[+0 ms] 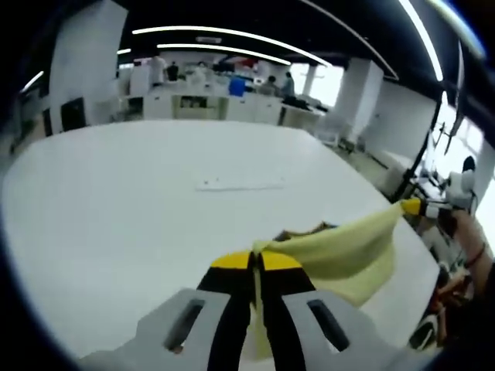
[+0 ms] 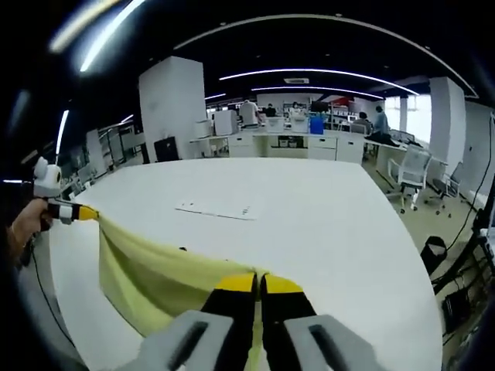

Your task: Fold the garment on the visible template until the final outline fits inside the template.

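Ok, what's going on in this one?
A person holds a yellow garment stretched between two hand-held grippers above a white table. The left hand-held gripper and the right hand-held gripper are each shut on the cloth's edge. A flat white template lies on the table further off; no fold shows yet.

garment [image 1: 348, 251]: pale yellow cloth | state: lifted, stretched in a sagging span, each end pinched | pose: hanging in soft folds above the white bench | template [image 2: 216, 209]: flat pale outline on bench, well apart, uncovered
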{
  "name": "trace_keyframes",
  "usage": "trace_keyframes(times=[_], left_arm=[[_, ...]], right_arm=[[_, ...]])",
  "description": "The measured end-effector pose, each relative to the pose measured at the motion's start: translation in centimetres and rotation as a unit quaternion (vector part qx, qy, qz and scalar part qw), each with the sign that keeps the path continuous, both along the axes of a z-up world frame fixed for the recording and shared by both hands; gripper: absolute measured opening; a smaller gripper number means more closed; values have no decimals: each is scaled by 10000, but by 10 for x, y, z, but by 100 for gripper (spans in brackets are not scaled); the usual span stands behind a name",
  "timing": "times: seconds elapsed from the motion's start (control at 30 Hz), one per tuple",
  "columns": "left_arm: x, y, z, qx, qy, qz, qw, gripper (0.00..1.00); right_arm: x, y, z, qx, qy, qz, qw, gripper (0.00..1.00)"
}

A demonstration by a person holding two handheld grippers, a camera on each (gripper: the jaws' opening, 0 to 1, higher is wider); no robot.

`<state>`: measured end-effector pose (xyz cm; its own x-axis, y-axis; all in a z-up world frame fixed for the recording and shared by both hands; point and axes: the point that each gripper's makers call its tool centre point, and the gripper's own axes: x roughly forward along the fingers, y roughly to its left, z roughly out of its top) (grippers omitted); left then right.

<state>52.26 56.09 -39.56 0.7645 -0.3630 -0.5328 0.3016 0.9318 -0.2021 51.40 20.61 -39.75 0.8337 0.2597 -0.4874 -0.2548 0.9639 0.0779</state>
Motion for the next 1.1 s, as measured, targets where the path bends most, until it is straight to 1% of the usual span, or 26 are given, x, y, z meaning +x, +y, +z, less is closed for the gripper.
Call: trace_keyframes(times=[0.2,0.37,0.43,0.47,0.5,0.57,0.6,0.73,0.8,0.87,0.93,1.03,1.1], left_arm=[[20,-1,-16,-34,71,106,9999,0],[37,-3,-35,12,170,206,9996,0],[41,-3,-43,84,210,219,9995,0],[43,-2,-46,89,243,236,9994,0],[45,-1,-52,13,277,321,9991,0],[47,-1,-61,-100,349,438,9984,0],[49,0,-68,-116,385,484,9980,0],[54,1,-91,-99,516,530,9972,0],[57,1,-101,-41,589,485,9971,0],[60,0,-108,-19,655,450,9968,0],[62,0,-113,-67,703,472,9964,0],[64,1,-119,-21,749,469,9961,0],[64,2,-124,-58,833,504,9952,0]], right_arm=[[20,-2,-17,54,86,-112,9999,0],[33,-2,-34,19,210,-145,9997,0],[39,-3,-43,34,285,-182,9994,0],[41,-3,-46,44,316,-190,9993,0],[44,-3,-51,57,352,-206,9992,0],[49,-2,-60,53,430,-223,9988,0],[51,-1,-64,65,458,-227,9987,0],[58,0,-84,60,629,-254,9977,0],[60,0,-93,62,722,-279,9970,0],[61,-1,-102,61,838,-308,9960,0],[63,-1,-109,72,895,-312,9955,0],[63,-1,-116,40,959,-301,9949,0],[63,-1,-121,2,1008,-291,9945,0]])
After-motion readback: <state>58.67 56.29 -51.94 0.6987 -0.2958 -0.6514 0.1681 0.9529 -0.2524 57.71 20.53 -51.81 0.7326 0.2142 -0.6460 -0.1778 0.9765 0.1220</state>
